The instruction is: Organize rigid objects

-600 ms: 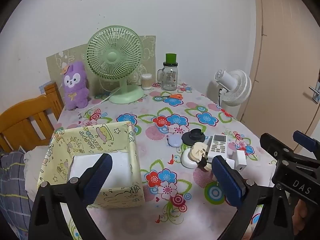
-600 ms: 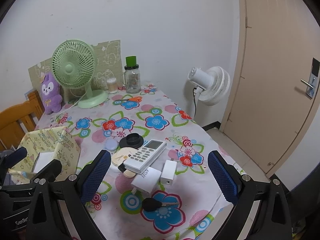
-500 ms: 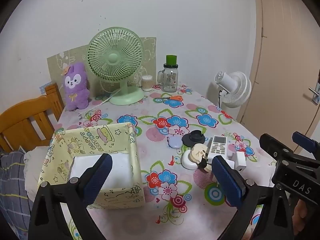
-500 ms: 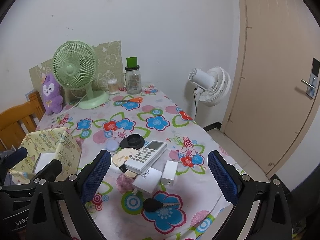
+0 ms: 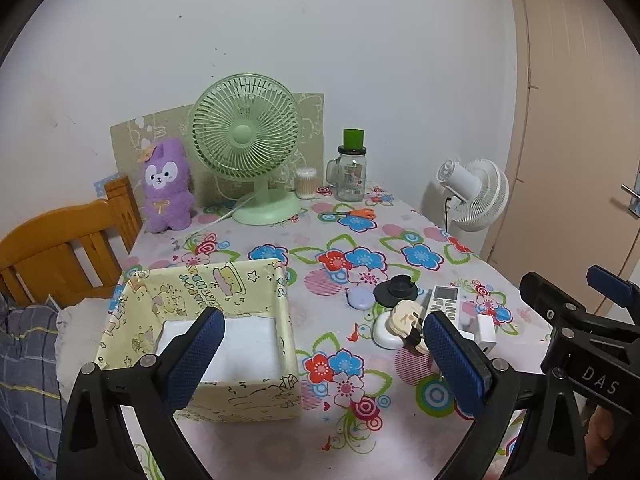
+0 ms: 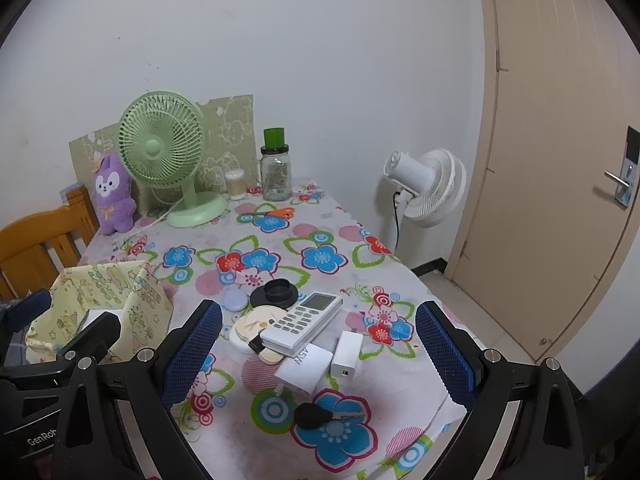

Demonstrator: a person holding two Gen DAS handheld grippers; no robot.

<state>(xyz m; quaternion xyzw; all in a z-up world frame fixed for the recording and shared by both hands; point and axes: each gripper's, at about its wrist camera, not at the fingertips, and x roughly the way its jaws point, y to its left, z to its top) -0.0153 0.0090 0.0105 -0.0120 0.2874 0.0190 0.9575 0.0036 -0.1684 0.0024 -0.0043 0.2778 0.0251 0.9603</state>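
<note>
A yellow patterned box (image 5: 208,300) (image 6: 104,296) stands open-topped at the table's left, with a white bottom showing. To its right lies a cluster: a white remote (image 6: 302,322) (image 5: 442,300), a black round lid (image 6: 276,292) (image 5: 396,289), a lilac disc (image 6: 234,300) (image 5: 360,298), cream round compacts (image 6: 252,326) (image 5: 406,316), two white chargers (image 6: 306,370) (image 6: 347,354) and a black key (image 6: 314,415). My left gripper (image 5: 320,354) hangs open above the box's near right corner. Open too, my right gripper (image 6: 320,344) frames the cluster from above without touching.
A green desk fan (image 5: 246,140), a purple plush (image 5: 166,188), a glass jar with a green lid (image 5: 352,168), a cotton swab tub (image 5: 306,184) and orange scissors (image 5: 360,213) stand at the table's back. A wooden chair (image 5: 60,248) is left; a white floor fan (image 6: 424,188) and door are right.
Both views have tilted slightly upward or drawn back a little, so the table objects sit a bit lower in frame. Both grippers stay open and nothing on the table has moved.
</note>
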